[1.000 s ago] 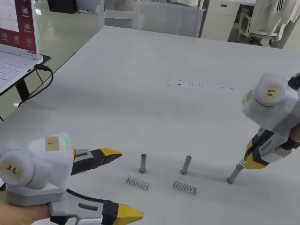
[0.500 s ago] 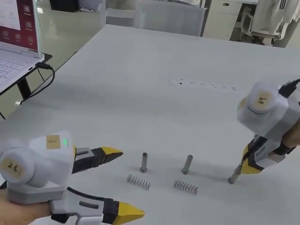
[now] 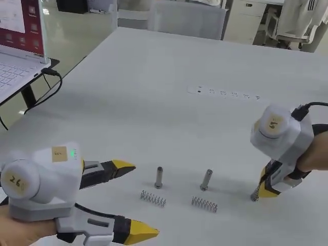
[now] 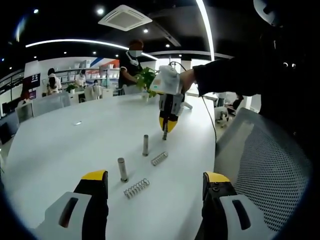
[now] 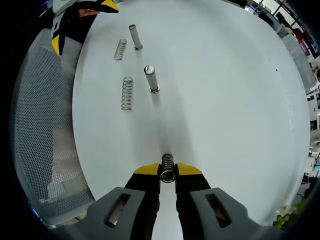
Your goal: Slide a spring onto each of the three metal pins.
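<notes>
Two bare metal pins point(image 3: 159, 177) point(image 3: 206, 180) stand upright on the white table, and a loose spring point(image 3: 153, 198) point(image 3: 204, 204) lies in front of each. My right gripper point(image 3: 266, 190) is shut on a third spring point(image 5: 168, 167), held low over the rightmost pin point(image 3: 254, 194); the spring point(image 4: 164, 132) surrounds that pin. My left gripper point(image 3: 134, 200) hovers open and holds nothing, to the left of the pins. In the right gripper view the bare pins point(image 5: 151, 78) point(image 5: 133, 36) and the lying springs point(image 5: 127, 93) point(image 5: 120, 49) are ahead of the jaws.
A white power strip point(image 3: 225, 94) lies flat further back on the table point(image 3: 154, 92). A laptop point(image 3: 15, 46) with a black cable point(image 3: 48, 87) stands off the table's left edge. Mesh chairs point(image 3: 184, 20) stand at the far side. People point(image 4: 132, 65) stand in the background.
My right gripper has come down and slightly left, carrying the spring lower along the rightmost pin. The left gripper has stayed put.
</notes>
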Motion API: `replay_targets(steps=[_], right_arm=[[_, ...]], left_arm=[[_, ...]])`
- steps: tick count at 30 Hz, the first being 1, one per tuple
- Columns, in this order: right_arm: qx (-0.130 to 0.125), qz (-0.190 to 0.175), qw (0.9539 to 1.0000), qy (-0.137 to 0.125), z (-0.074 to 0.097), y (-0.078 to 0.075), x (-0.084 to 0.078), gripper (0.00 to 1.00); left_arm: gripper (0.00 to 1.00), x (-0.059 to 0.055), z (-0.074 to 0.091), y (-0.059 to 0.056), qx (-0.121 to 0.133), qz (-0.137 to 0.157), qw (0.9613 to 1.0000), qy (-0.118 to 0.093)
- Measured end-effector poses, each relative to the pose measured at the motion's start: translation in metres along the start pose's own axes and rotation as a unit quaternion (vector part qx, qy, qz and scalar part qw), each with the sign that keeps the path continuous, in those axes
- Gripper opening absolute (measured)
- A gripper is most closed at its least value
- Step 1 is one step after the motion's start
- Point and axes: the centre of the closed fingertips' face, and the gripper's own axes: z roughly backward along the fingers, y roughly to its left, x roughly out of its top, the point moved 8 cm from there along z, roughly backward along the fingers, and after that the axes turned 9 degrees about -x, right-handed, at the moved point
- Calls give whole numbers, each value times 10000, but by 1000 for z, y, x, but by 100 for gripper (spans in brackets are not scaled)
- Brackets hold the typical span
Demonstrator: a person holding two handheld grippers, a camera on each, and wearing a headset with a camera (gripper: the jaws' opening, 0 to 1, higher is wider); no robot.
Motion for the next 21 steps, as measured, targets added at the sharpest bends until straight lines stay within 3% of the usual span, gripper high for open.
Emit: replay_targets(steps=[13, 21], right_arm=[[27, -86, 9999, -89, -5, 1, -2, 10], [3, -176, 9997, -158, -4, 0, -6, 17]], left_arm=[[73, -1, -1, 0, 1, 4, 10000, -20], [73, -1, -2, -1, -12, 13, 10000, -14]])
